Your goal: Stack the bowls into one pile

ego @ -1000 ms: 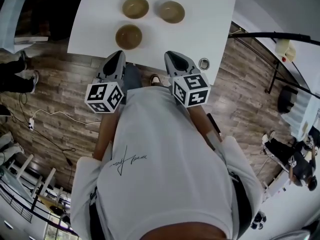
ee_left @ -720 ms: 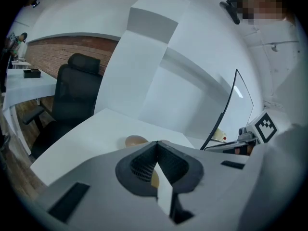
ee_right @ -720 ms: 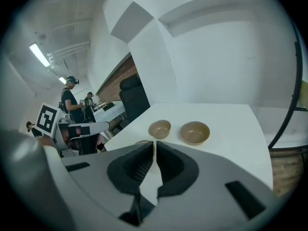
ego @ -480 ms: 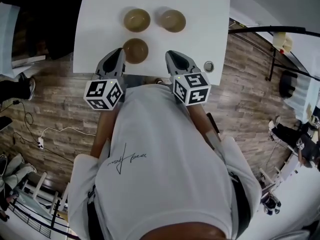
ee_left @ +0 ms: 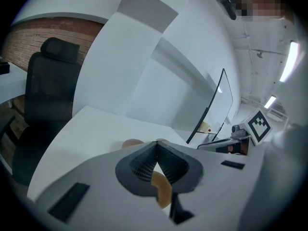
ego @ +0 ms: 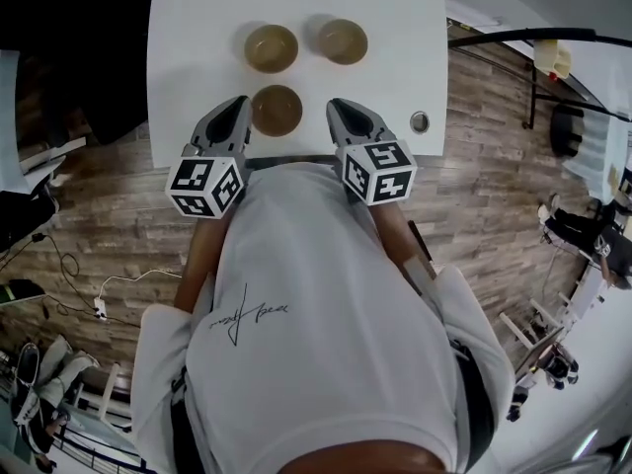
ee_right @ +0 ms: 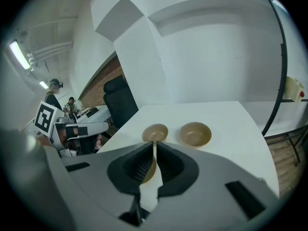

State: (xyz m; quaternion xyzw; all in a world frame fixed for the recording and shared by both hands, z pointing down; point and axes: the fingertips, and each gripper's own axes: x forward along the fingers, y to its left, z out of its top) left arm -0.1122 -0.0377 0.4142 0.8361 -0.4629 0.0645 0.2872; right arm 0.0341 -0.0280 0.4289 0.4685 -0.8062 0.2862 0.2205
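The left tool (ego: 237, 107) and right tool (ego: 338, 109), both pinched together and empty, had drawn in to flank the nearest bowl (ego: 276, 110) on the white surface (ego: 395, 67), so stacking looked about to begin

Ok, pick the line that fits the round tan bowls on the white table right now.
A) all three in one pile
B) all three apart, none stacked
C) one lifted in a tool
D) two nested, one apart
B: the near round tan bowl, the far-left tan bowl and the far-right tan bowl each sit alone on the white table, none inside another.
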